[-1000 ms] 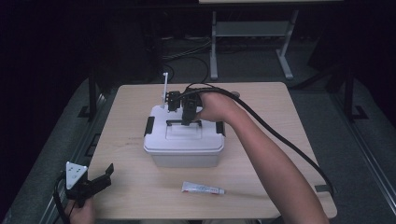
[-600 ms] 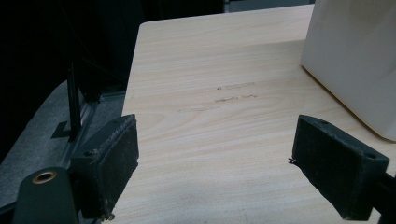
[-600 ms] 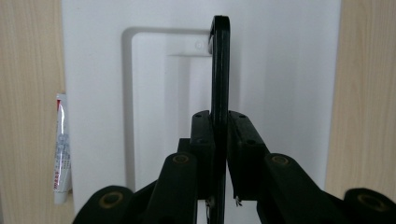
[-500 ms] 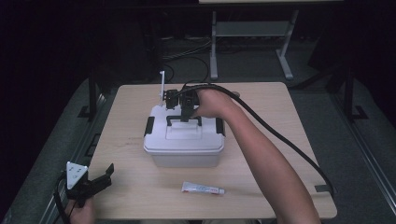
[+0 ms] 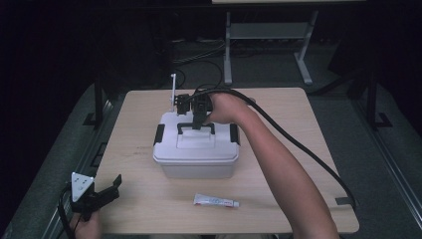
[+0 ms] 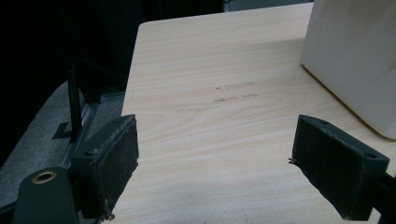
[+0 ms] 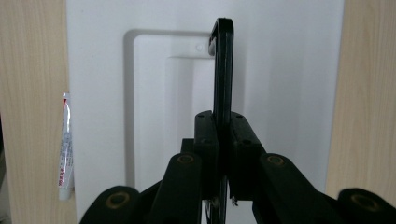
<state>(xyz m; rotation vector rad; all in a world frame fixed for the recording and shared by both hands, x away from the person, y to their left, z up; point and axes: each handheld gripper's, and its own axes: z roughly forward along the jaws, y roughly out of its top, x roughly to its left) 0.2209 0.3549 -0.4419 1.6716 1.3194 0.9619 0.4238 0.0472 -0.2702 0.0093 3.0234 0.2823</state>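
**Right tool clamps the storage box's carry handle**

The black carry handle (image 5: 195,126) stands raised on the lid of a white plastic storage box (image 5: 195,152), which sits near the middle of the light wooden bench (image 5: 298,119). In the right gripper view the handle (image 7: 223,70) runs as a thin black bar straight up from between the jaws, above the recessed panel of the white lid (image 7: 154,93). The right tool (image 5: 197,118) comes down on the handle from the far side of the box; its jaws have just been closing and now press on the bar from both sides, with no gap showing. The person's right hand (image 5: 226,107) holds the tool over the rear of the lid, and the forearm reaches in from the bottom right, with the thick black cable trailing off over the right edge of the bench.

Black latches (image 5: 158,133) sit on the left and right ends of the lid. A thin white upright stick (image 5: 173,92) stands just behind the box's far left corner; what it is cannot be told.

On the bench in front of the box, apart from it, lies a small white tube (image 5: 216,201) on its side.

The left tool (image 5: 102,191) rests at the near left corner of the bench, well apart from the box, its jaws wide and holding nothing; bare wood shows between the pads (image 6: 109,163).
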